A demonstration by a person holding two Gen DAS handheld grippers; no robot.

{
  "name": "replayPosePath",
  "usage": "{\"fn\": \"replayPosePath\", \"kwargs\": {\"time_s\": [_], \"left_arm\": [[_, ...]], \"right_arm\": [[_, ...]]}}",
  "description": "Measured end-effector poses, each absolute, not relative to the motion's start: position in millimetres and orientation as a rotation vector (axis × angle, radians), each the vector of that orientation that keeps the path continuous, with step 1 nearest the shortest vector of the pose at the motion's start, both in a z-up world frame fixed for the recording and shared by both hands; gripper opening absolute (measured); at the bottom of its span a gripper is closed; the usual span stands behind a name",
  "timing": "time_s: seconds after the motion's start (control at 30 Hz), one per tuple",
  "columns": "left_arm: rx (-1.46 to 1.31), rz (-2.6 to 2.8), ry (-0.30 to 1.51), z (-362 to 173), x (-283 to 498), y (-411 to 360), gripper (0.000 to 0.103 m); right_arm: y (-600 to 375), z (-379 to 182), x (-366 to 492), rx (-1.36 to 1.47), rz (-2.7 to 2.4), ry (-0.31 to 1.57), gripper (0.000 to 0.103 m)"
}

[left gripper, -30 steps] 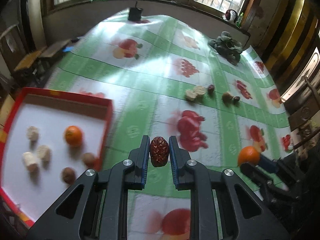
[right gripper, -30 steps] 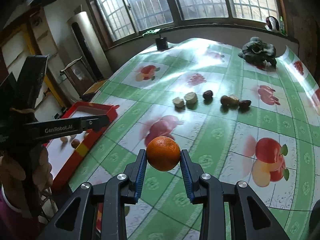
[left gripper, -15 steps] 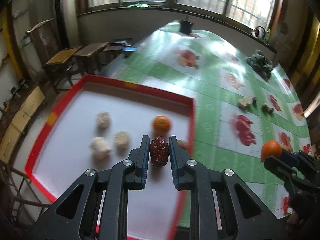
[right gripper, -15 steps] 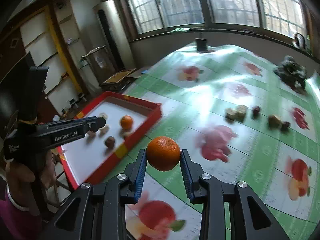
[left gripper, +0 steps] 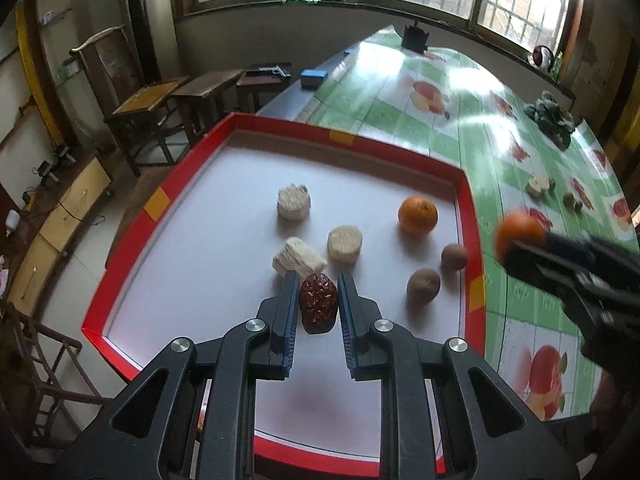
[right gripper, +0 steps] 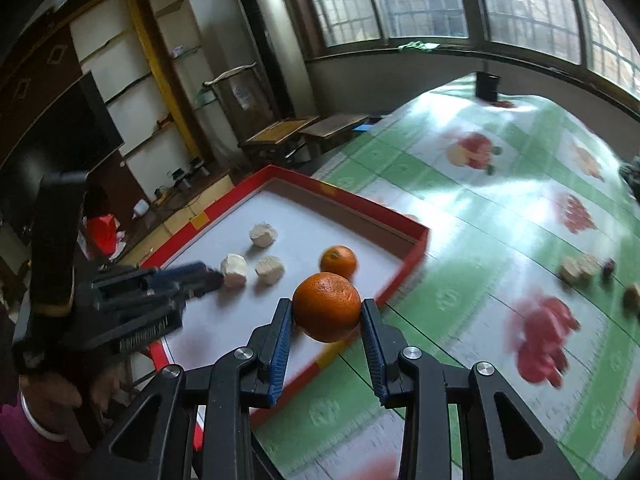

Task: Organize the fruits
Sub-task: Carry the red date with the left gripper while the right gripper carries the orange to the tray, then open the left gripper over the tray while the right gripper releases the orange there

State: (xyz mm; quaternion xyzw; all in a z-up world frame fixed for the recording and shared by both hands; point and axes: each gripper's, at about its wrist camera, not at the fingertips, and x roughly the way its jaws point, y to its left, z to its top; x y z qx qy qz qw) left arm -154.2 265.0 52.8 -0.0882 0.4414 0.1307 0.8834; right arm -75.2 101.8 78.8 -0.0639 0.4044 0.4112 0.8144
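Note:
My left gripper (left gripper: 318, 304) is shut on a dark red date (left gripper: 318, 308) and holds it above the white floor of the red-rimmed tray (left gripper: 340, 138). The tray holds an orange (left gripper: 417, 215), two brown round fruits (left gripper: 423, 286) and three pale chunks (left gripper: 294, 202). My right gripper (right gripper: 326, 318) is shut on an orange (right gripper: 326, 306) above the tray's right rim (right gripper: 404, 264). It also shows in the left wrist view (left gripper: 520, 236), to the right of the tray.
The table has a green and white fruit-print cloth (right gripper: 480, 200). Several small fruits and pale chunks (right gripper: 580, 270) lie further along it. A dark leafy bundle (left gripper: 550, 118) and a black pot (left gripper: 414, 38) sit at the far end. Wooden stools (left gripper: 160, 108) stand left of the table.
Both grippers have swung left from over the cloth to the tray. The left one with the date is now above the tray floor; the right one with the orange has reached the tray's rim.

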Motion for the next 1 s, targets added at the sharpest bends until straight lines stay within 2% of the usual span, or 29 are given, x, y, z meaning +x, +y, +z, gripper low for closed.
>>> {"fn": "replayPosePath", "kwargs": {"time_s": [0.27, 0.6, 0.7, 0.77, 1.0], "left_arm": [[-0.172, 0.279, 0.941, 37, -147, 265, 0.018], [-0.15, 0.33, 0.954, 24, -145, 268, 0.02], [-0.144, 0.347, 0.943, 25, -146, 269, 0.032], [-0.161, 0.339, 0.935, 27, -147, 269, 0.051], [-0.13, 0.362, 0.879, 46, -154, 253, 0.052]], "right_arm": [[160, 53, -52, -0.204, 0.931, 0.924, 0.033], [184, 30, -48, -0.262, 0.95, 0.979, 0.033], [180, 29, -48, -0.25, 0.946, 0.985, 0.034], [173, 36, -52, -0.229, 0.952, 0.96, 0.034], [133, 64, -66, -0.164, 0.924, 0.886, 0.037]]}}
